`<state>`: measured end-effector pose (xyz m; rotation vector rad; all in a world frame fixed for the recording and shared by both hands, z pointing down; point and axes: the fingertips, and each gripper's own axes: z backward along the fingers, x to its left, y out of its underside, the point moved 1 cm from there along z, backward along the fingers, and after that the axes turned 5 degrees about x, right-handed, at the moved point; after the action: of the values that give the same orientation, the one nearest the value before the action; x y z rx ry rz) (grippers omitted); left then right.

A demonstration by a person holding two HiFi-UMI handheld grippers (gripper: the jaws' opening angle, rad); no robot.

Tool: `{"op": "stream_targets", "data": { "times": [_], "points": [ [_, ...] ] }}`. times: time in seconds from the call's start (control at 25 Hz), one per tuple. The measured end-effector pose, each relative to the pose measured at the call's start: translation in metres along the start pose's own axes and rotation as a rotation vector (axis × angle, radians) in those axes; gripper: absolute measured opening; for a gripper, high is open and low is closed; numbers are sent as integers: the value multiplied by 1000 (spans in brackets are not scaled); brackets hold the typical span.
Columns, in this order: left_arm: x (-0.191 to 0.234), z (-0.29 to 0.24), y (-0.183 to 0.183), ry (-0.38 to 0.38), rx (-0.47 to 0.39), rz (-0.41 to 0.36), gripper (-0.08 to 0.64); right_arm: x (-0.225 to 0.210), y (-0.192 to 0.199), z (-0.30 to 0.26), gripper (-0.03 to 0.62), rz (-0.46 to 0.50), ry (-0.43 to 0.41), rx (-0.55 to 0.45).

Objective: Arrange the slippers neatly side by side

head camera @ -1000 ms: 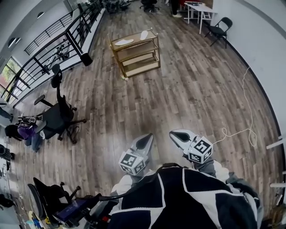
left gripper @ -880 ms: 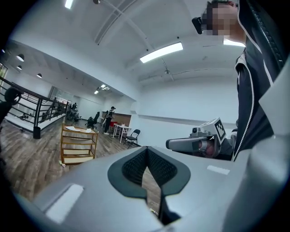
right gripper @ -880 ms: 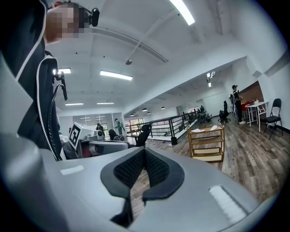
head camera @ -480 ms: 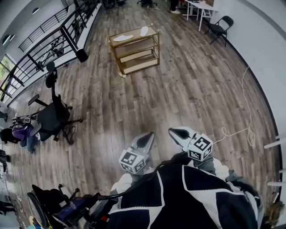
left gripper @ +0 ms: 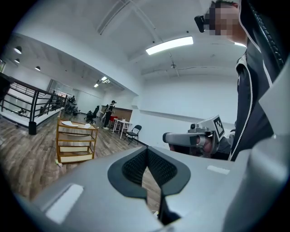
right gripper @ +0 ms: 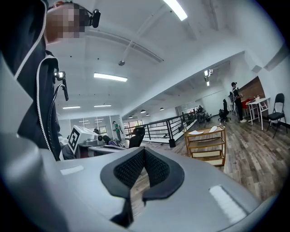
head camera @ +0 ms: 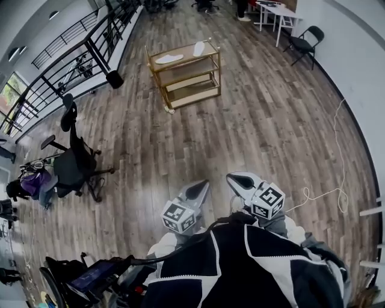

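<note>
Two white slippers lie apart on the top shelf of a gold cart (head camera: 209,67) far across the wooden floor: one slipper (head camera: 169,58) at the left, the other slipper (head camera: 198,48) to its right, turned differently. The cart (left gripper: 76,141) also shows in the left gripper view and, as the cart (right gripper: 207,144), in the right gripper view. My left gripper (head camera: 195,190) and right gripper (head camera: 240,181) are held close to my chest, far from the cart. Both are shut and empty, seen in the left gripper (left gripper: 146,156) and right gripper (right gripper: 144,156) views.
A black office chair (head camera: 73,163) stands at the left near a black railing (head camera: 72,66). A white cable (head camera: 328,192) loops on the floor at the right. A folding chair (head camera: 304,43) and a white table (head camera: 278,12) stand at the back right. A small object (head camera: 170,109) lies by the cart's foot.
The head view has swung a little, so the cart sits slightly further right in frame. Both grippers stay shut near my chest, hardly moved.
</note>
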<state>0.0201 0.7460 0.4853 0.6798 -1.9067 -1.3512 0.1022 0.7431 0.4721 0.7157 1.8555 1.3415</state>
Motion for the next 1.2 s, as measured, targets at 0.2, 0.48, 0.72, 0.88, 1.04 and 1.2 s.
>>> {"op": "stream_targets", "data": {
  "times": [0.2, 0.48, 0.72, 0.88, 1.04, 1.2],
  "points": [
    [33, -84, -38, -13, 8, -25, 18, -90, -30, -5, 5, 3, -12, -23],
    [54, -112, -59, 0, 10, -35, 18, -127, -46, -12, 5, 3, 38, -28],
    [90, -179, -70, -36, 11, -17, 18, -206, -56, -22, 5, -2, 8, -11],
    [109, -192, -81, -62, -2, -4, 18, -227, -68, -40, 5, -1, -15, -11],
    [130, -202, -92, -78, -4, 4, 18, -242, -78, -63, 5, -12, -35, -17],
    [164, -212, -104, -72, -21, -6, 18, -259, -81, -94, 5, -11, -36, -2]
  ]
}}
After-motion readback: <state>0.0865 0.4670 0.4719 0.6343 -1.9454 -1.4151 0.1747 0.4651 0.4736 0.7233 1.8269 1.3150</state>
